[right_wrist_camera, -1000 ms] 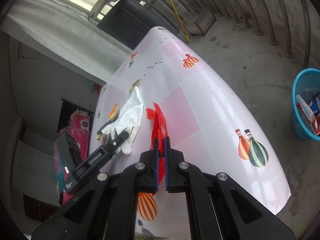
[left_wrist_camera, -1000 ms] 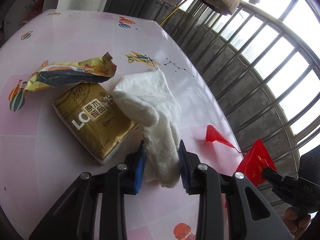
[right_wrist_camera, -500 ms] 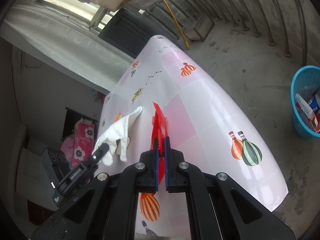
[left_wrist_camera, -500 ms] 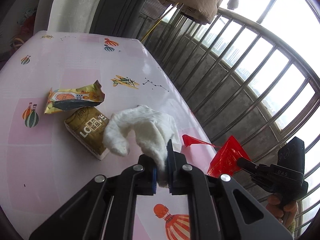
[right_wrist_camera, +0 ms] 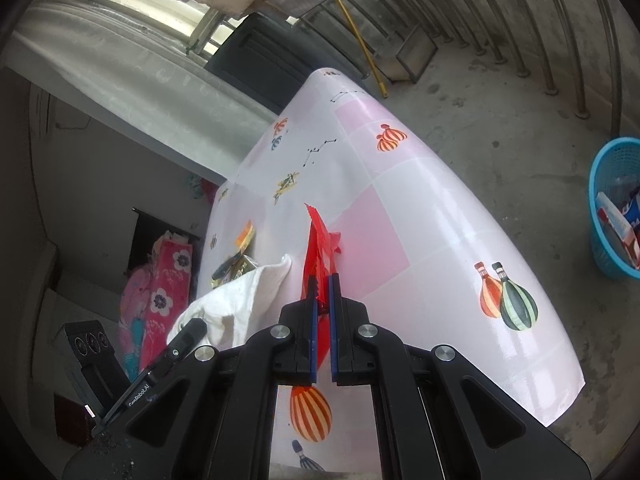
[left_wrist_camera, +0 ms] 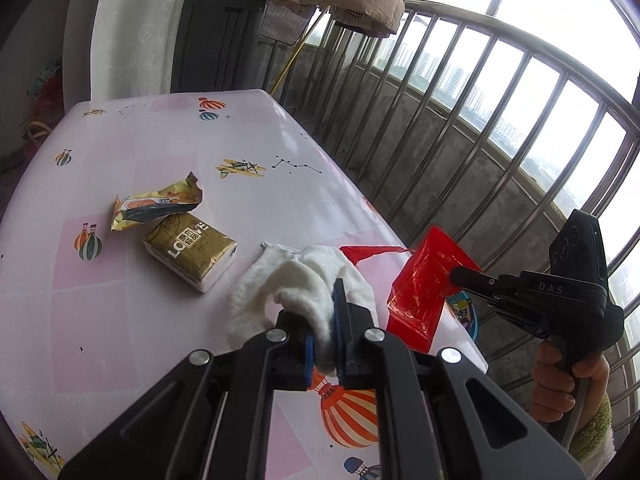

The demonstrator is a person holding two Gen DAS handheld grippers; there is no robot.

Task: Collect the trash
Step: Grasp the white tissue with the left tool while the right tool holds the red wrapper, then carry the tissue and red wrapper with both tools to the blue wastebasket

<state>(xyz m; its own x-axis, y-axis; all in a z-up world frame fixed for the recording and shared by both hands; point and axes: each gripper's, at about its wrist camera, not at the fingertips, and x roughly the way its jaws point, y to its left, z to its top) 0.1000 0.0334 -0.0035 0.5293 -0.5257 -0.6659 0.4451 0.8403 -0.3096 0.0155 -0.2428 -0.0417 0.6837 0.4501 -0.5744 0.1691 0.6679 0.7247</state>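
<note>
White fluffy cloth [left_wrist_camera: 296,280] was clamped in left gripper [left_wrist_camera: 322,344] above pink table [left_wrist_camera: 160,152], red plastic wrapper [right_wrist_camera: 318,252] in right gripper [right_wrist_camera: 322,300]; both needed firm grip w/ slow carry to blue basket [right_wrist_camera: 600,240].

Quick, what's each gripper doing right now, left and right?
Left gripper: closed on the white cloth.
Right gripper: closed on the red wrapper.
</note>
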